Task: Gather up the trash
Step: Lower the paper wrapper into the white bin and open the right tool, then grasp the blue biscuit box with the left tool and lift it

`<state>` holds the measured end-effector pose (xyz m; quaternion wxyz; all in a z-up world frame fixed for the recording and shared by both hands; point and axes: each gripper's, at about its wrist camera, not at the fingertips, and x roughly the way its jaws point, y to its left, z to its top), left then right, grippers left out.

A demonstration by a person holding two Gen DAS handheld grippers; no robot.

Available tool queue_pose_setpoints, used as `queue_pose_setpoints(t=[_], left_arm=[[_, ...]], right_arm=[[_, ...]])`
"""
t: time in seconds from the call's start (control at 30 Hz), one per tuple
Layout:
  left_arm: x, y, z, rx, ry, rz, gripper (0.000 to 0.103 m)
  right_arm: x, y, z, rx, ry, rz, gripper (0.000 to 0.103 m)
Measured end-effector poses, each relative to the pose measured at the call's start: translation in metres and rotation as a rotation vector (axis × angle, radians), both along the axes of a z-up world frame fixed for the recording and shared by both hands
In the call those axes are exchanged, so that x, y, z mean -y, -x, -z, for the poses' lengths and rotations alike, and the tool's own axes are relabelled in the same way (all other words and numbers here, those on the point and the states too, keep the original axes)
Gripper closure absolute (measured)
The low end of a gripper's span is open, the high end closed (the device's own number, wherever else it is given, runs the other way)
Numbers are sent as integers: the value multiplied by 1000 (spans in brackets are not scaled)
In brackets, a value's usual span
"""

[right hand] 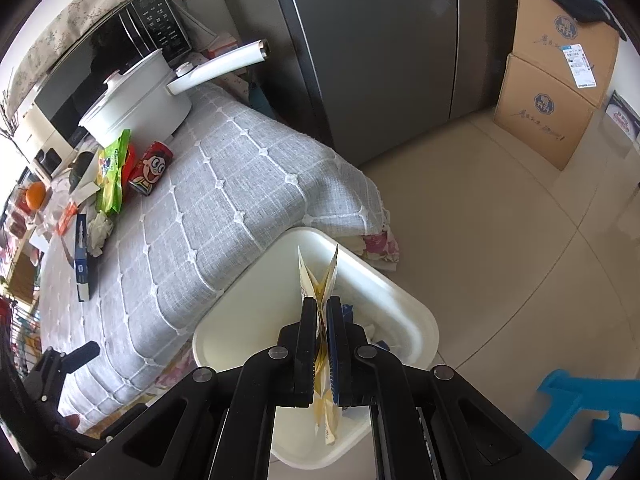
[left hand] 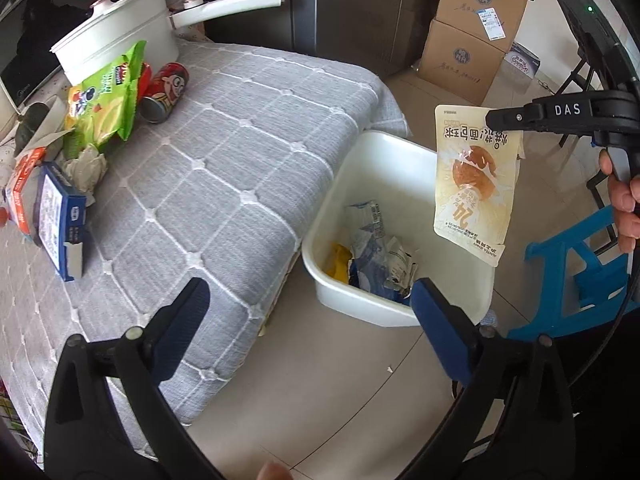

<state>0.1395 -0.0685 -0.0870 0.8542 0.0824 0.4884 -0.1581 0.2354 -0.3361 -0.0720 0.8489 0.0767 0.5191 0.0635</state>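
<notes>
A white bin (left hand: 384, 160) stands on the floor beside the grey-clothed table and holds crumpled blue, white and yellow wrappers (left hand: 376, 256). My right gripper (left hand: 494, 118) is shut on a cream bread-snack wrapper (left hand: 476, 184) and holds it above the bin; in the right wrist view the wrapper (right hand: 320, 280) is pinched edge-on between the fingers (right hand: 306, 320) over the bin (right hand: 256, 300). My left gripper (left hand: 308, 300) is open and empty, low near the table corner. On the table lie a green chip bag (left hand: 110, 96), a red can (left hand: 164, 90), a crumpled tissue (left hand: 86, 168) and a blue box (left hand: 60, 220).
A white pot (left hand: 116, 36) with a long handle stands at the table's far end before a microwave (right hand: 100, 60). A dark fridge (right hand: 380, 60) and stacked cardboard boxes (left hand: 472, 36) stand behind. A blue plastic stool (left hand: 576, 272) is right of the bin.
</notes>
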Motion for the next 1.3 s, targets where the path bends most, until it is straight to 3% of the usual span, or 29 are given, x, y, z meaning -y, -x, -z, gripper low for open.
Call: queue_pose_setpoints(t=[0.17,0.27,0.37,0.43,0.83,1.2,1.3], left_arm=[[-25,7,-4,15,-12,-35,2],[-36,12,-6,23,-17,-52,2],[-47,15,-8,29,-22,-66,2],[-54,16,-9,32,-22,-73,2],[-82,21,-15,51,-24,-134,2],[-148,-14,0,120,-38,-324,2],[-162,-31,8,91,8,-375,2]], right_arm=[[-14,-5,6,-16,20,-9,96],[-22,-7,8,-25,29,-3,86],[-27,-7,7,-30,8,5,63],[-32,-5,3,-13,2,8,42],[-75,-4,-10,29,33,-55,32],[-108,-6,-4,32,76,-105,24],[-113,-8,-2,34,87,-112,24]])
